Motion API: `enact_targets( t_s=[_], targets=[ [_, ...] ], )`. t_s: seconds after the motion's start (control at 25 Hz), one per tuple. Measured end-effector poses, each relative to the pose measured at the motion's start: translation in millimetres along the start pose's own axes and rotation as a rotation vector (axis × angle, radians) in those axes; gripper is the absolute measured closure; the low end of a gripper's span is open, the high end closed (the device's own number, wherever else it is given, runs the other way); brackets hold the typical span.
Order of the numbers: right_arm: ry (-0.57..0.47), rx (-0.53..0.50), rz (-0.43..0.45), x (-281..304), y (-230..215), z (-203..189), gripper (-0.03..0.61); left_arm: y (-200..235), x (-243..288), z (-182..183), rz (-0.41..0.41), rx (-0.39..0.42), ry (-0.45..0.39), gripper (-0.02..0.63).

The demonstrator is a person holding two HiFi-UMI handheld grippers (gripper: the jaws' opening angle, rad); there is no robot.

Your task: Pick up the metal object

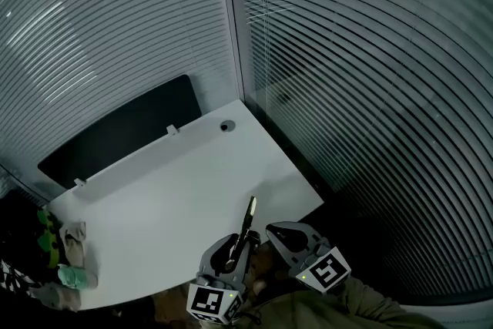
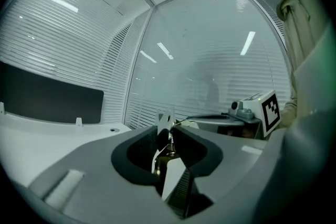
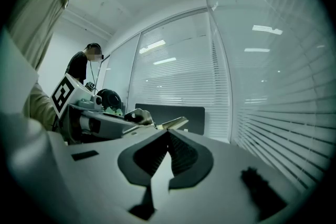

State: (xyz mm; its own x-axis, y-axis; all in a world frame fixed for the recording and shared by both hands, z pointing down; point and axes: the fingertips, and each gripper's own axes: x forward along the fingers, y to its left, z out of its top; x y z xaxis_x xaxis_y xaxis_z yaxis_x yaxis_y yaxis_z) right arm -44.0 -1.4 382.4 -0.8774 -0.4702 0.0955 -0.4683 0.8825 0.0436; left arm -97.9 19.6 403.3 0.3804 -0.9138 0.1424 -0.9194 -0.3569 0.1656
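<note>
The table (image 1: 177,189) has a plain white top with a rounded right corner. A dark panel (image 1: 115,135) stands upright along the far edge, behind two small white brackets (image 1: 172,130) fixed to that edge. A round cable grommet (image 1: 226,125) sits in the top near the far right corner. At the left end, a beige cloth (image 1: 75,239) and a teal bundle (image 1: 77,276) lie on the edge of the top. Green items (image 1: 48,231) sit just beside them; their support cannot be determined.

The metal object (image 1: 248,219) has its lower end hidden inside the left tool (image 1: 239,242). A bundle (image 1: 71,260) at the left end of the table (image 1: 169,193) is too dim to identify.
</note>
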Motion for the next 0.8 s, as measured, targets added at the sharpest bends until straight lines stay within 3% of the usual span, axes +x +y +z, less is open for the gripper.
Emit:
enact_targets(
  t_s=[0.8],
  targets=[
    [-0.010, 0.023, 0.004, -2, 7, -2, 0.574, -3, -3, 2, -0.010, 0.006, -0.016, 0.509]
  ],
)
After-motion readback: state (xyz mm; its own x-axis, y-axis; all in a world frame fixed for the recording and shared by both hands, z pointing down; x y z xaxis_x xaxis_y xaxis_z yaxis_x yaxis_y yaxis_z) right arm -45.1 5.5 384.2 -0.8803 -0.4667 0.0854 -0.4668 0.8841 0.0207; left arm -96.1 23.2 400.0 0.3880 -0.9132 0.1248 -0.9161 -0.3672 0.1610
